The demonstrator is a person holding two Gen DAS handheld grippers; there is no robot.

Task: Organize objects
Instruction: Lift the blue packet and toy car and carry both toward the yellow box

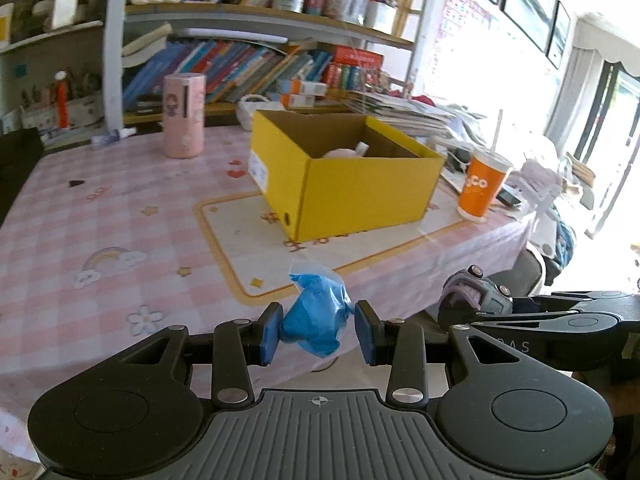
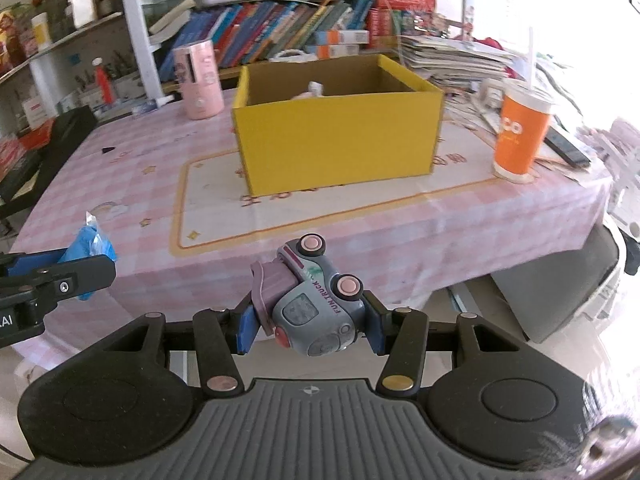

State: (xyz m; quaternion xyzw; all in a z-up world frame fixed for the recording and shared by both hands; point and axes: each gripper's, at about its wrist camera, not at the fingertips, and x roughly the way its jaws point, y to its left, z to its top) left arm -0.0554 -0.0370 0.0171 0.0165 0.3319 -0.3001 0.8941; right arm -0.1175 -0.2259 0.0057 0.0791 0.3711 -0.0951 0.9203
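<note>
Blue squishy bag (image 1: 316,322) pinched in our left gripper (image 1: 317,330) and the toy truck (image 2: 310,306) squeezed in our right gripper (image 2: 310,326) could slip and miss the yellow box (image 2: 340,136) ahead.

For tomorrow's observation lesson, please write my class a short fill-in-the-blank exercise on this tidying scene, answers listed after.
1. The left hand-held gripper is shut on a crumpled ____ plastic bag.
2. The right hand-held gripper holds a grey-and-pink toy ____.
3. The open cardboard box on the pink checked tablecloth is ____.
4. The paper cup right of the box is ____.

Answers: blue; truck; yellow; orange
</note>
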